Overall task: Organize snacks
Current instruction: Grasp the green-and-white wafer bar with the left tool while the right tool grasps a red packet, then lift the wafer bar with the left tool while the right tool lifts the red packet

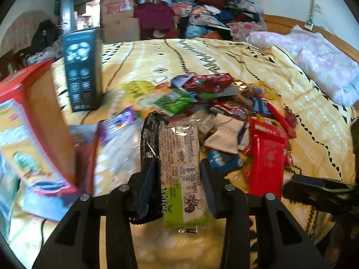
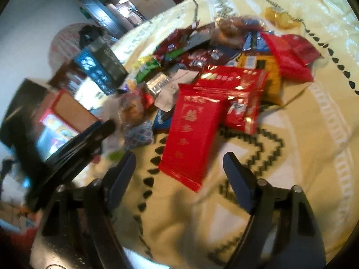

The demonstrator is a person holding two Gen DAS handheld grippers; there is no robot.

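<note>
My left gripper (image 1: 177, 168) is shut on two snack bars side by side: a clear and green wafer packet (image 1: 179, 143) and a black packet (image 1: 149, 134). Both stick out forward past the pads, above the yellow patterned bedspread (image 1: 202, 56). Behind them lies the heap of mixed snack packets (image 1: 224, 103). My right gripper (image 2: 179, 158) is open just above the bedspread (image 2: 303, 157). The near end of a long red packet (image 2: 193, 139) lies between its fingers, and neither pad touches it. More red packets (image 2: 242, 94) and a yellow one (image 2: 271, 78) lie beyond.
An open red carton (image 1: 33, 116) stands at the left, with a tall dark box (image 1: 82, 71) upright behind it. A pink folded quilt (image 1: 318, 65) lies at the right. Piled clothes (image 1: 208, 6) and cardboard boxes (image 1: 119, 18) lie past the bed's far edge.
</note>
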